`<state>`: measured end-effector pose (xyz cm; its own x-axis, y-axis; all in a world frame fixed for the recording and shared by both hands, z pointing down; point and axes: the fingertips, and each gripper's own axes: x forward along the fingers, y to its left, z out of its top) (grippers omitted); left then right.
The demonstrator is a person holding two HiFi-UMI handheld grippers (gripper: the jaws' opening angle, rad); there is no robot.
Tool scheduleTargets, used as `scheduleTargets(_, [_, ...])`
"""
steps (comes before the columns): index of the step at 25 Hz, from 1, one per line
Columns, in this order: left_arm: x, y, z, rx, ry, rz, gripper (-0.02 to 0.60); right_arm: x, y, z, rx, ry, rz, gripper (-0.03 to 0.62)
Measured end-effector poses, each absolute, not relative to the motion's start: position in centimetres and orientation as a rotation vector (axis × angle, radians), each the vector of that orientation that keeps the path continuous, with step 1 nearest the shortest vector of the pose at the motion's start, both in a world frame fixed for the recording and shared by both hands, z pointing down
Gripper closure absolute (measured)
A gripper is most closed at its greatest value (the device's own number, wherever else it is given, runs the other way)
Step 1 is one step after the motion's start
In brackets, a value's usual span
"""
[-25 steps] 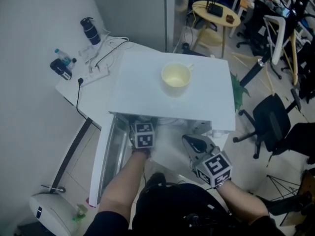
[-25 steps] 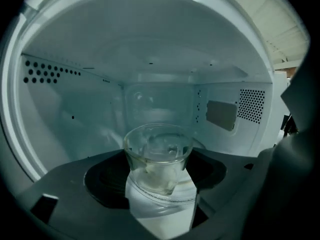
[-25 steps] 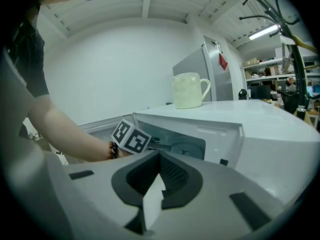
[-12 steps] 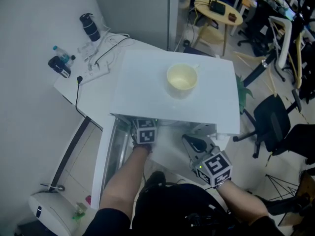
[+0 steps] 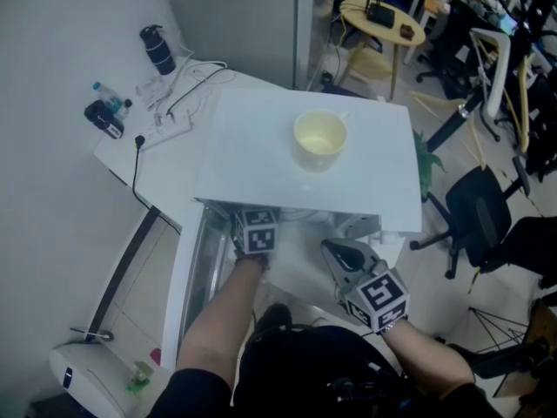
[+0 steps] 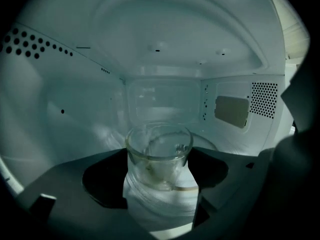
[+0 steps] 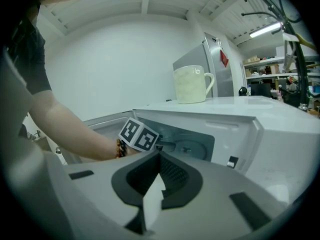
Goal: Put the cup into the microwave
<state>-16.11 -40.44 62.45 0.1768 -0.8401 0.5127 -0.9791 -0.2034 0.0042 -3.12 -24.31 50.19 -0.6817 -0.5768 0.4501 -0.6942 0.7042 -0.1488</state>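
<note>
Glass cup (image 6: 159, 144) inside microwave (image 6: 75, 109), between left gripper's (image 6: 159, 163) jaws, which have just been opening: probably light, rigid, slick, breakable; grip its sidewalls. Right gripper (image 7: 159, 165) jaws together, empty.

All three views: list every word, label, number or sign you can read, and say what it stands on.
No text can be read anywhere.
Red sticker on the grey cabinet: too small to read.
Marker cubes: black-and-white square patterns only, no letters.
Cream mug, glass cup, microwave: no print visible.
</note>
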Motion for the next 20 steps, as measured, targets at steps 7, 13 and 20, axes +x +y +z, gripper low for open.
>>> scheduleTargets(7, [-15.8, -38.9, 61.9, 2.130, -1.736, 0.557, 0.213, -2.7, -23.1, 49.8, 1.001, -2.539, 0.429, 0.583])
scheduleTargets(13, [-15.1, -36.6, 60.6, 2.143, -1.731, 0.544, 0.213, -2.5, -21.6, 48.9, 0.999, -2.561, 0.412, 0.583])
scheduleTargets(20, [-14.3, -32.8, 59.0, 2.141, -1.727, 0.574, 0.213, -2.0, -19.9, 47.8, 0.992, -2.600, 0.380, 0.583])
